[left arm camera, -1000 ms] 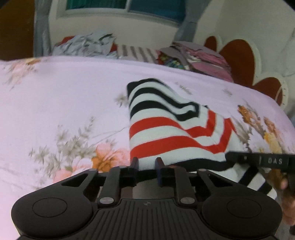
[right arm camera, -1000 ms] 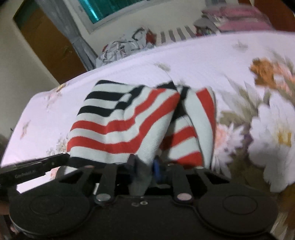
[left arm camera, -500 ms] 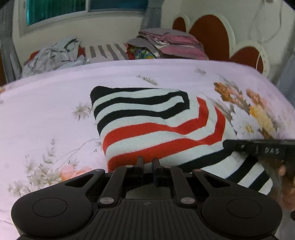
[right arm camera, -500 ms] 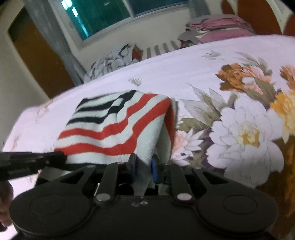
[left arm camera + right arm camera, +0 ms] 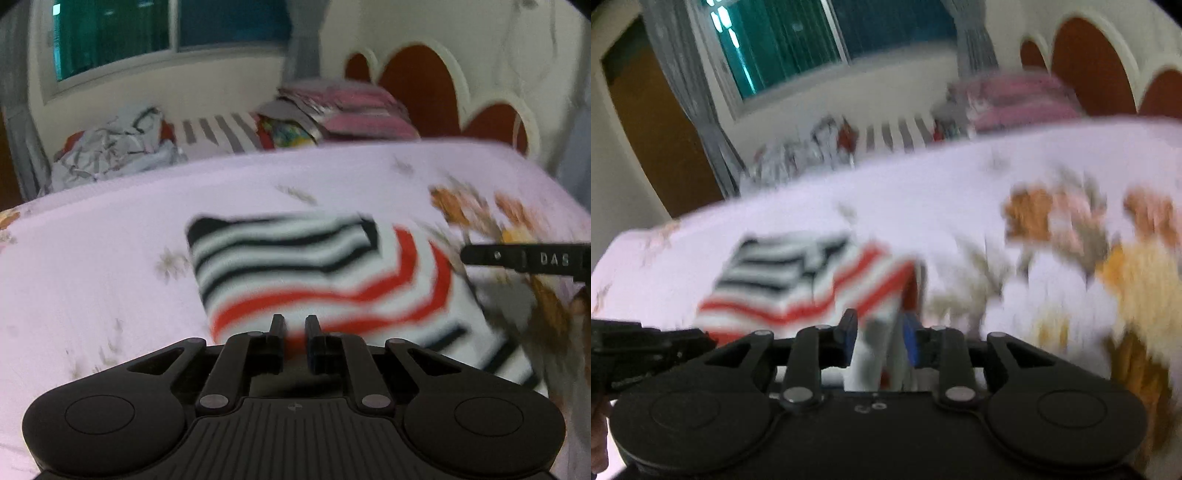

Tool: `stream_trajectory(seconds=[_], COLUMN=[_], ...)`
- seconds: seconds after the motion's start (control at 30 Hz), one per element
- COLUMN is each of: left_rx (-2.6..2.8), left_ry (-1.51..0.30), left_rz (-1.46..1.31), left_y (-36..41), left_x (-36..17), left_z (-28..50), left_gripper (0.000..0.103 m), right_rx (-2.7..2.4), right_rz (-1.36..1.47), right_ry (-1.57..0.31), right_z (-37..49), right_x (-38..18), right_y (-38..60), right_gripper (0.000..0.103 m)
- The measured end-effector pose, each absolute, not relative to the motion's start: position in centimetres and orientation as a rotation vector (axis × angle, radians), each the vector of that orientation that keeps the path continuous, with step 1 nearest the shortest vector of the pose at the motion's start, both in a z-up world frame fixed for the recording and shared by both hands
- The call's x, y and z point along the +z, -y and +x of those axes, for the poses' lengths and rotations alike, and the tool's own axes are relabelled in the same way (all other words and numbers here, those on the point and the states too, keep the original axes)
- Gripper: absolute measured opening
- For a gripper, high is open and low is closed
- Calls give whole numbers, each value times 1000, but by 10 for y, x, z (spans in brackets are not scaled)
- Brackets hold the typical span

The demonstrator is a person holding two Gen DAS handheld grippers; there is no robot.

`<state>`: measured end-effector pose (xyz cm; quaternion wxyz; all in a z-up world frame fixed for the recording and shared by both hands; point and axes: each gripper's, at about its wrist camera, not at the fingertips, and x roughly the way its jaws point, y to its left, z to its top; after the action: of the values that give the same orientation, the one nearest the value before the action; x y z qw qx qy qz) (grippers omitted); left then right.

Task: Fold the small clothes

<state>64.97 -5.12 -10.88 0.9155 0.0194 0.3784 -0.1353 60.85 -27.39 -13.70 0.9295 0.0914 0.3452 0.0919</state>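
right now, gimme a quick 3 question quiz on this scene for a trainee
1. True or false: the striped garment lies on a bare wooden table.
2. Its stripes are: A) red and black on white, B) blue and green, C) plain yellow.
3. What sits between the jaws of the right gripper?

Key: 1. False, it lies on the floral bedsheet. 2. A. 3. A fold of the striped garment.
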Motion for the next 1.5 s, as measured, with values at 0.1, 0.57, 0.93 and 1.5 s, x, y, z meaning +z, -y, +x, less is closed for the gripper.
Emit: stream_trajectory(seconds=[0.1, 0.57, 0.93, 1.5], left_rx=[-254, -345, -289, -183], left_ry=[-806, -793, -800, -798], left_rz=[3, 85, 8, 8], left_y=[45, 46, 28, 24], left_x=[-111, -112, -113, -117], left_z=[683, 616, 565, 547], left_gripper=[11, 11, 11, 19], right_rx=[220, 289, 442, 411], right_rz=[151, 58, -136, -12], right_ry=[-731, -774, -819, -869], right_z=[642, 598, 534, 530], right_x=[-138, -127, -132, -139], right_y=[268, 268, 234, 258], right_gripper=[18, 13, 7, 7])
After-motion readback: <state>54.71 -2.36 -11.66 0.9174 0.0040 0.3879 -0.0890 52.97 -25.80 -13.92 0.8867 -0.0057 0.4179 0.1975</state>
